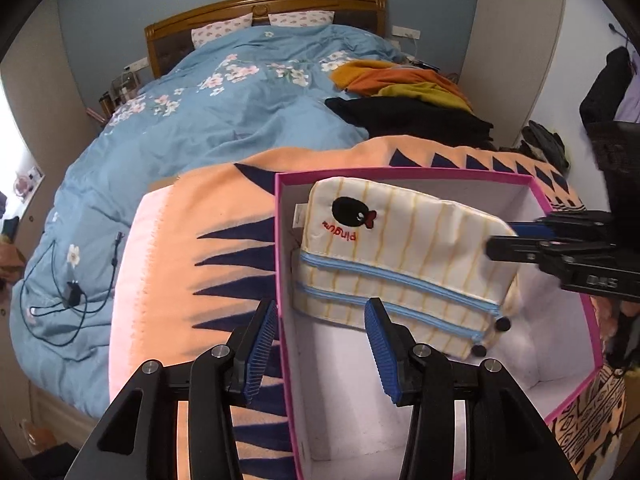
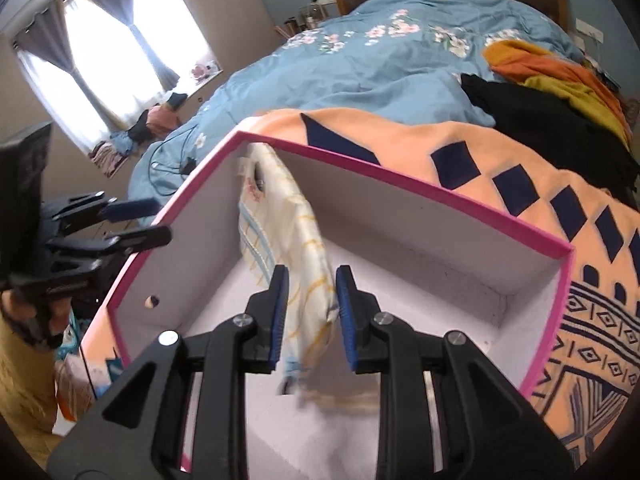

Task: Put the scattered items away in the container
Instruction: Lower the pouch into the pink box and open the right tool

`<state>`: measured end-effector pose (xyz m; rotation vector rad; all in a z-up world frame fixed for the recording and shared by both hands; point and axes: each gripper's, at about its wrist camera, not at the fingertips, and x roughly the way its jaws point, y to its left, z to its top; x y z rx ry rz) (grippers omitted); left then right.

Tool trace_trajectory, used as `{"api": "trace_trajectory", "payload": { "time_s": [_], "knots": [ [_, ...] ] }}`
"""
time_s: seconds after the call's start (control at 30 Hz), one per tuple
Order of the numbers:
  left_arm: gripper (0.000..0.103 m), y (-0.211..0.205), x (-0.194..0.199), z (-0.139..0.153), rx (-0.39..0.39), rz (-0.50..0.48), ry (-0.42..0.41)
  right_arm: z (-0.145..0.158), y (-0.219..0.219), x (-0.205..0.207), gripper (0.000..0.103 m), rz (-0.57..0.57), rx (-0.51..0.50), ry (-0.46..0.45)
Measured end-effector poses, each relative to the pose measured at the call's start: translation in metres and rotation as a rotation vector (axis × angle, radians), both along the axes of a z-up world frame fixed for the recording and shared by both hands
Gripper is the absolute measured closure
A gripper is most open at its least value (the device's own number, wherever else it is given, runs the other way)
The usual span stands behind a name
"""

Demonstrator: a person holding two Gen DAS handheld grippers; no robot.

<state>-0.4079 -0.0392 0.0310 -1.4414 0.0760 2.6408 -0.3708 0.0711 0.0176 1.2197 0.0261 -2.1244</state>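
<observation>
A cream striped pouch [image 1: 400,248] with blue zippers and a penguin patch hangs tilted inside the pink-rimmed box [image 1: 400,172]. Its lower left end leans on the box's left wall. My right gripper [image 2: 313,276] is shut on the pouch [image 2: 304,248] at its upper right corner, over the white inside of the box [image 2: 400,188]. In the left wrist view the right gripper [image 1: 500,240] reaches in from the right. My left gripper [image 1: 322,312] is open and holds nothing, with one finger either side of the box's left wall. The right wrist view shows the left gripper [image 2: 160,220] at the box's left edge.
The box sits on an orange blanket [image 1: 208,240] with navy triangles, spread over a bed with a blue floral duvet [image 1: 224,112]. Black, orange and yellow clothes [image 1: 412,96] are piled behind the box. A dark cable [image 1: 72,296] lies on the duvet at left.
</observation>
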Motion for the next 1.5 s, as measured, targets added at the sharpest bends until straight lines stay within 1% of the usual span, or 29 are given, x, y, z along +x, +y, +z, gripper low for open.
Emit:
{"api": "trace_trajectory", "payload": {
  "time_s": [0.1, 0.23, 0.33, 0.37, 0.4, 0.43, 0.47, 0.5, 0.57, 0.63, 0.77, 0.83, 0.9, 1.0, 1.07, 1.1, 1.17, 1.23, 1.37, 1.5],
  "knots": [
    [0.056, 0.009, 0.000, -0.005, -0.025, -0.028, 0.000, -0.003, -0.012, -0.002, 0.076, 0.011, 0.084, 0.033],
    [0.056, 0.025, -0.001, -0.016, -0.059, -0.065, -0.026, -0.006, -0.028, -0.005, 0.076, 0.025, 0.196, 0.077],
    [0.056, 0.033, -0.002, -0.022, -0.056, -0.087, -0.043, -0.011, -0.040, -0.008, 0.075, 0.044, 0.307, 0.118],
    [0.056, 0.035, -0.002, -0.023, -0.054, -0.090, -0.045, -0.012, -0.041, -0.010, 0.073, 0.026, 0.335, 0.134],
    [0.056, 0.036, -0.003, -0.024, -0.054, -0.092, -0.047, -0.013, -0.040, -0.013, 0.064, -0.004, 0.357, 0.151],
    [0.056, 0.037, -0.003, -0.025, -0.055, -0.095, -0.050, -0.013, -0.038, -0.016, 0.058, -0.035, 0.378, 0.168],
    [0.056, 0.039, -0.003, -0.026, -0.056, -0.099, -0.053, -0.014, -0.037, -0.019, 0.056, -0.066, 0.400, 0.185],
    [0.056, 0.040, -0.003, -0.027, -0.061, -0.101, -0.055, -0.013, -0.035, -0.020, 0.053, -0.080, 0.398, 0.194],
    [0.056, 0.041, -0.003, -0.029, -0.067, -0.106, -0.062, -0.010, -0.031, -0.017, 0.053, -0.078, 0.376, 0.198],
    [0.056, 0.042, -0.004, -0.032, -0.070, -0.111, -0.069, -0.009, -0.032, -0.009, 0.053, -0.035, 0.369, 0.189],
    [0.056, 0.041, -0.008, -0.040, -0.060, -0.108, -0.096, -0.025, -0.040, 0.017, 0.053, 0.086, 0.460, 0.157],
    [0.056, 0.040, -0.009, -0.044, -0.051, -0.109, -0.110, -0.037, -0.040, 0.024, 0.053, 0.122, 0.504, 0.125],
    [0.056, 0.042, -0.007, -0.045, -0.060, -0.112, -0.106, -0.050, -0.040, 0.029, 0.054, 0.157, 0.550, 0.094],
    [0.055, 0.045, -0.004, -0.044, -0.058, -0.124, -0.115, -0.059, -0.041, 0.030, 0.053, 0.187, 0.565, 0.043],
    [0.054, 0.047, -0.003, -0.044, -0.058, -0.129, -0.115, -0.063, -0.044, 0.028, 0.051, 0.214, 0.569, 0.011],
    [0.052, 0.047, -0.003, -0.044, -0.056, -0.129, -0.116, -0.067, -0.045, 0.027, 0.048, 0.223, 0.572, -0.007],
    [0.048, 0.047, -0.003, -0.045, -0.051, -0.128, -0.119, -0.074, -0.047, 0.025, 0.048, 0.227, 0.589, -0.036],
    [0.047, 0.048, -0.003, -0.046, -0.057, -0.129, -0.118, -0.074, -0.048, 0.022, 0.048, 0.225, 0.582, -0.040],
    [0.042, 0.052, -0.002, -0.047, -0.067, -0.135, -0.115, -0.075, -0.053, 0.014, 0.048, 0.206, 0.565, -0.056],
    [0.041, 0.053, 0.001, -0.046, -0.057, -0.144, -0.114, -0.081, -0.060, 0.004, 0.048, 0.164, 0.562, -0.055]
  ]
}}
